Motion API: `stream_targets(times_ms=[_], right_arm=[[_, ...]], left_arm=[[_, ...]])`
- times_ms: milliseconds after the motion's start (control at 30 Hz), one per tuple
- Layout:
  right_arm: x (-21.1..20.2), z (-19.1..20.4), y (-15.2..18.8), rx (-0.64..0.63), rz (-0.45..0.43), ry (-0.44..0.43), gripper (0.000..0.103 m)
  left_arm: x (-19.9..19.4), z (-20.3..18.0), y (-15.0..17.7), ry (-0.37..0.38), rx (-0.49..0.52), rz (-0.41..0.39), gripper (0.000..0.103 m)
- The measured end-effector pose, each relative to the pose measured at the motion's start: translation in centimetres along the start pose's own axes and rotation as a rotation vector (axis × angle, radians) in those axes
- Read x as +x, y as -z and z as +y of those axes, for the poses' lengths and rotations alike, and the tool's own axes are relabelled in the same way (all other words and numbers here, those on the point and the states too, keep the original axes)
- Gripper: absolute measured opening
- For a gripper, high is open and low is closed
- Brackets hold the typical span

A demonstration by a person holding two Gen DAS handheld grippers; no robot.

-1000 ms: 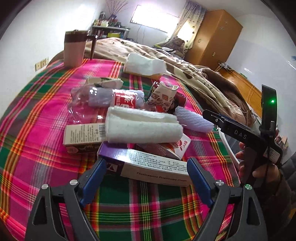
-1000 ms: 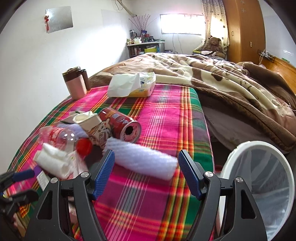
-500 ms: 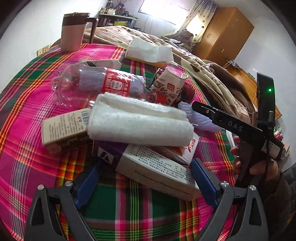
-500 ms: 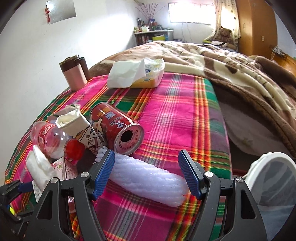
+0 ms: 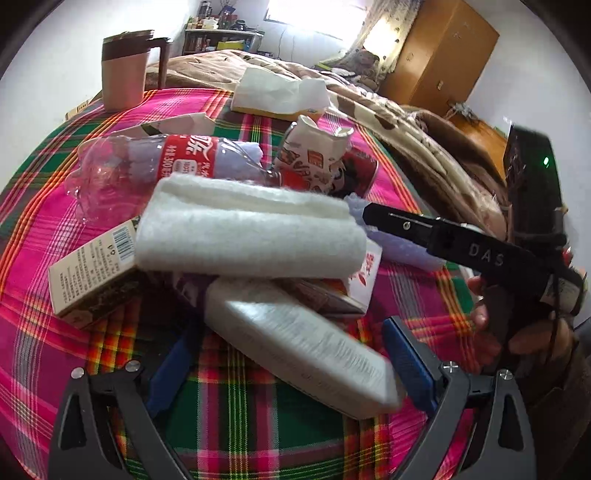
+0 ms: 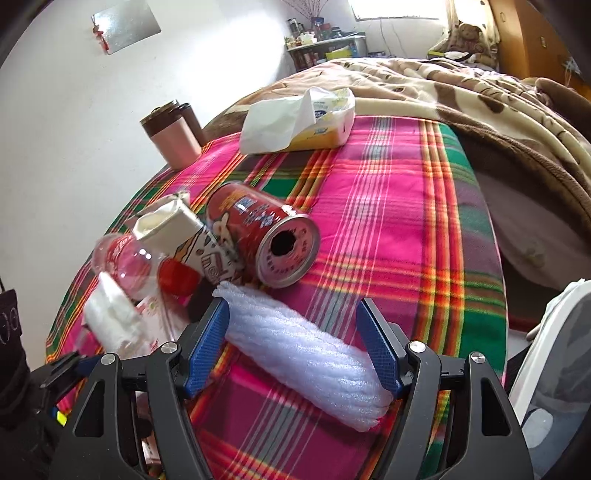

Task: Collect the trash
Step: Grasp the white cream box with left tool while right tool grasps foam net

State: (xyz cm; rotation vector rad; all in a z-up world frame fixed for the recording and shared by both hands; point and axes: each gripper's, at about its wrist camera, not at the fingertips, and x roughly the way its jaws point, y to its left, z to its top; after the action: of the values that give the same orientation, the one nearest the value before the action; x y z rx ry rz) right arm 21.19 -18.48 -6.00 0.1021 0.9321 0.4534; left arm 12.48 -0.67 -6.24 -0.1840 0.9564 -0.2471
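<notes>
1. Straddling a long white box (image 5: 303, 343) at lower centre of the left view, the left gripper (image 5: 291, 354) is spreading its jaws wider; pads not pressing it.
2. Gaping around a foam sleeve (image 6: 306, 350) at lower centre of the right view, the right gripper (image 6: 295, 347) is hanging unclenched.

A bedroom in a home is shown. A bed with a brown blanket (image 6: 461, 85), a teddy bear (image 6: 470, 35) and a wooden wardrobe (image 5: 439, 55) can be seen.

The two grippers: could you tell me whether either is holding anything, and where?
Nothing is held. The left gripper, just opening, straddles the white box; the right gripper straddles the foam sleeve, ungripped.
</notes>
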Motion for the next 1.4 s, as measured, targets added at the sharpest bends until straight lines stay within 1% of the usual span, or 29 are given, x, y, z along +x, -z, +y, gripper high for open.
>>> stream_targets(times_ms=[67,200,267,333,400,533,600,700,833,900,933,1000,1067,1100,1133,1233,1267,1300,1400], right_arm=[[-0.3,0.2,0.3,-0.007,0.005,-0.013,0.073],[-0.6,0.4,1.1,-0.037,0.022,-0.024,0.073],[-0.7,0.6,1.5,-0.055,0.032,-0.017,0.073],[-0.9,0.6,1.7,-0.061,0.032,0.012,0.071],[-1.1,0.4,1.9,-0.054,0.027,0.047,0.058],[-1.3,0.3,2.3,-0.046,0.022,0.090,0.044],[-1.5,0.6,2.5,-0.052,0.020,0.103,0.036],[-1.9,0.9,3.1,-0.056,0.015,0.116,0.032],[-2.5,0.8,3.3,-0.033,-0.009,0.121,0.032],[-2.6,0.6,3.3,-0.007,-0.021,0.131,0.030],[-2.7,0.5,3.4,0.009,-0.027,0.127,0.030],[-2.9,0.4,3.7,0.026,-0.036,0.129,0.028],[-3.2,0.4,3.9,0.041,-0.046,0.132,0.028],[-3.3,0.4,4.1,0.049,-0.049,0.129,0.027],[-3.3,0.4,4.2,0.051,-0.051,0.129,0.027],[-3.6,0.4,4.7,0.061,-0.059,0.130,0.027],[-3.7,0.5,4.8,0.063,-0.061,0.129,0.026],[-3.9,0.6,5.0,0.065,-0.066,0.132,0.026],[-4.5,1.0,5.2,0.053,-0.086,0.145,0.025]], left_arm=[[0.0,-0.3,0.1,-0.012,0.032,0.007,0.098],[-0.4,0.0,0.3,-0.025,0.046,0.017,0.095],[-0.6,0.2,0.6,-0.033,0.056,0.020,0.095],[-1.0,0.5,0.9,-0.038,0.066,0.022,0.095],[-1.5,1.0,1.2,-0.050,0.063,0.025,0.095],[-2.3,1.9,1.6,-0.078,0.048,0.021,0.094],[-2.6,2.3,1.8,-0.114,0.047,0.016,0.094],[-2.9,3.4,2.1,-0.158,0.017,0.007,0.094],[-2.8,4.2,1.7,-0.142,-0.035,-0.025,0.094],[-2.2,4.0,1.6,-0.167,-0.033,-0.033,0.091],[-2.3,3.8,1.6,-0.173,-0.033,-0.039,0.090],[-2.3,3.4,1.5,-0.162,-0.021,-0.045,0.078],[-2.3,3.3,1.5,-0.175,-0.025,-0.051,0.074],[-2.4,3.4,1.4,-0.171,-0.030,-0.057,0.068],[-2.4,3.4,1.4,-0.168,-0.034,-0.061,0.066],[-2.7,3.4,1.5,-0.158,-0.037,-0.075,0.047],[-2.8,3.5,1.5,-0.148,-0.039,-0.083,0.035],[-2.9,3.5,1.6,-0.132,-0.044,-0.088,0.030],[-3.0,3.5,1.9,-0.115,-0.054,-0.089,0.028]])
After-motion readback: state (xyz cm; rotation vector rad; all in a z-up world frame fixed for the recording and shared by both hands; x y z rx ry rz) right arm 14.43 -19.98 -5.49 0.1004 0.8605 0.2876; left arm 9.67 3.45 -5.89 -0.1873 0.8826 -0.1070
